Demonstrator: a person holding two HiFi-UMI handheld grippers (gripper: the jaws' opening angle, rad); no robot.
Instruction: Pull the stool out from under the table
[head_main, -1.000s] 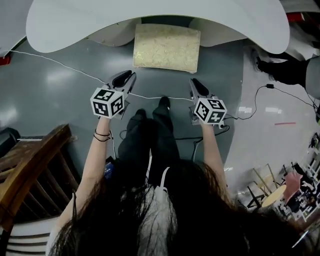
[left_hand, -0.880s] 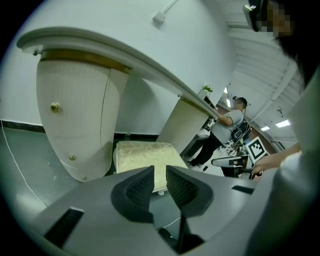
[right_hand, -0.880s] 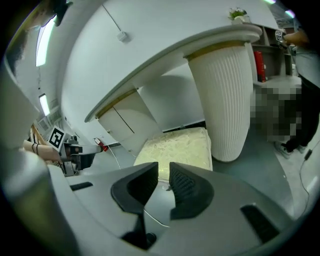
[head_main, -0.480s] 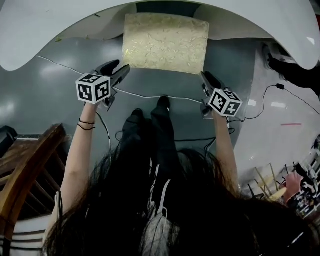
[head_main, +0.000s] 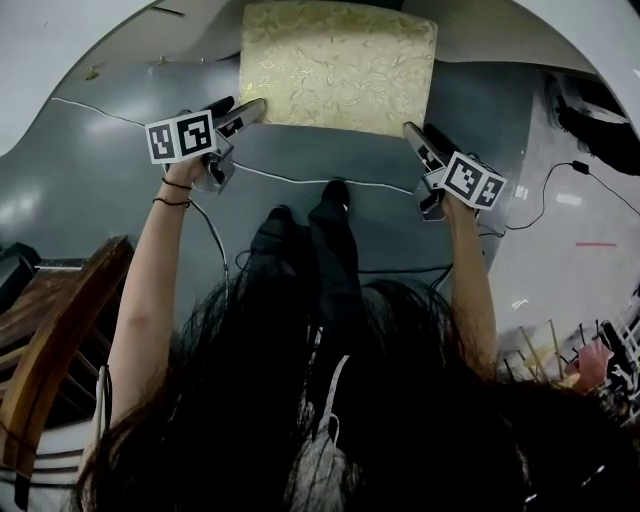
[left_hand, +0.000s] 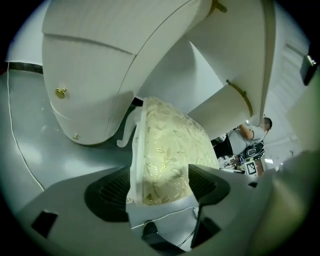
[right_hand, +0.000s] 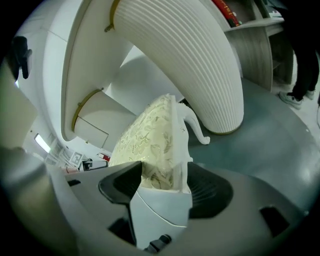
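The stool (head_main: 338, 65), with a cream floral cushion and white frame, stands partly under the white table (head_main: 60, 60). My left gripper (head_main: 245, 108) is at its near left corner and my right gripper (head_main: 415, 135) at its near right corner. In the left gripper view the jaws of the left gripper (left_hand: 160, 187) are opening, with the corner of the stool (left_hand: 170, 150) between them and not pinched. In the right gripper view the right gripper (right_hand: 165, 185) is opening the same way around the other corner of the stool (right_hand: 150, 135).
White table pedestals (left_hand: 90, 85) and a ribbed one (right_hand: 190, 65) flank the stool. A thin cable (head_main: 290, 178) crosses the grey floor by the person's shoes (head_main: 335, 195). A wooden chair (head_main: 50, 340) stands at the lower left. Another person's dark shoes (head_main: 600, 130) are at the right.
Both grippers have moved forward from the open floor to the stool's near corners. Their jaws have gone from shut to wide apart around the corners.
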